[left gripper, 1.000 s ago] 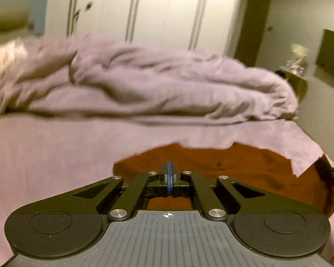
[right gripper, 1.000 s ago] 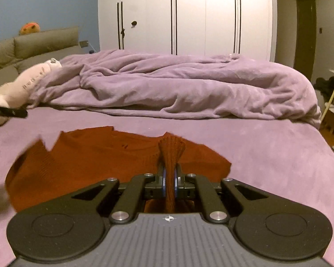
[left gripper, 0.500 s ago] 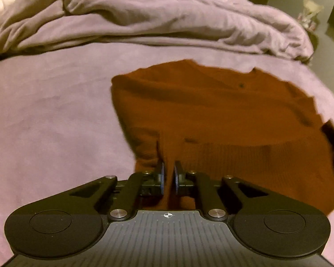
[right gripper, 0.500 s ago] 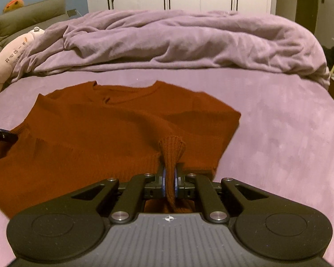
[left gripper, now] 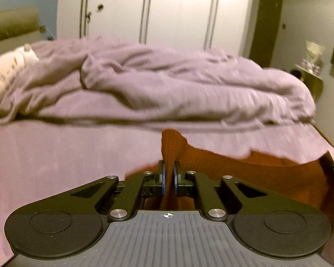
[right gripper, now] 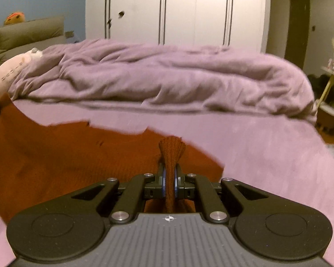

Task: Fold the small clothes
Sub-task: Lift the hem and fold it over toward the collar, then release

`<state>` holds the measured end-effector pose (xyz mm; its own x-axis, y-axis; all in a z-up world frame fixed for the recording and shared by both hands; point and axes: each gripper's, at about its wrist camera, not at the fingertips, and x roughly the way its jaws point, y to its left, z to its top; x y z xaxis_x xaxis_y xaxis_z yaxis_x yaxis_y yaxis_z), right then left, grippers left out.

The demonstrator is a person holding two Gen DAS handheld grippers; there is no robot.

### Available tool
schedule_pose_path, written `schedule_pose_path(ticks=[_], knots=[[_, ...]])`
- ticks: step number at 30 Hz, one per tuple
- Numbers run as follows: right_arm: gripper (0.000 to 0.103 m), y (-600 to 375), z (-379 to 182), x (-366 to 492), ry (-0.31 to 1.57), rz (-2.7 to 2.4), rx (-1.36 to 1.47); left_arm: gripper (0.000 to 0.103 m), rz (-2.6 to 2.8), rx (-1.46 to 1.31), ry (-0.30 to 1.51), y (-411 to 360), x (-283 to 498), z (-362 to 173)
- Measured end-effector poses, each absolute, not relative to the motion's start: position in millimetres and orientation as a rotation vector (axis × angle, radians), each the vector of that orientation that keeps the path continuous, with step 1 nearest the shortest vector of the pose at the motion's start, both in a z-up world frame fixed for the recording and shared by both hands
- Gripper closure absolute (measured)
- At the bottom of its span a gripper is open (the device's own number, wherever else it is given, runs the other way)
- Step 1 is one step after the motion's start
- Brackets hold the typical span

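Left hand-held gripper (left gripper: 169, 175) and right hand-held gripper (right gripper: 169, 175) each pinch the rust sweater (right gripper: 66, 155) hem. Risk: the thin knit bites may slip, dropping it crooked onto the bed (right gripper: 267, 146)

Lilac bed (right gripper: 267, 155), rumpled duvet (right gripper: 167, 77), rust sweater (right gripper: 66, 155)

The left gripper (left gripper: 168, 175) and right gripper (right gripper: 169, 176) look alike: black arms, shiny round screws, blue pads, a grey ridged top with a small round mark.
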<state>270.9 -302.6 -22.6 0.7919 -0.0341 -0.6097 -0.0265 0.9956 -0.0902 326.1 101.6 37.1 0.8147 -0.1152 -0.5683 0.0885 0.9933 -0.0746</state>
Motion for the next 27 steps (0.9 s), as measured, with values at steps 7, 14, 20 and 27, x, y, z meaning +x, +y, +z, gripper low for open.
schedule_pose_path(ticks=[7, 14, 20, 27], knots=[[0.097, -296, -39, 358, 0.594, -0.123, -0.172, 0.094, 0.056, 0.077, 0.567, 68, 409, 6], [0.094, -307, -96, 371, 0.71, -0.172, -0.148, 0.086, 0.145, 0.063, 0.723, 81, 424, -58], [0.078, -335, -86, 302, 0.744, -0.099, 0.03, 0.068, 0.043, -0.172, 0.809, 141, 362, -66], [0.059, -342, -89, 238, 0.795, -0.062, 0.06, 0.051, -0.003, -0.056, 0.894, 144, 311, -66]])
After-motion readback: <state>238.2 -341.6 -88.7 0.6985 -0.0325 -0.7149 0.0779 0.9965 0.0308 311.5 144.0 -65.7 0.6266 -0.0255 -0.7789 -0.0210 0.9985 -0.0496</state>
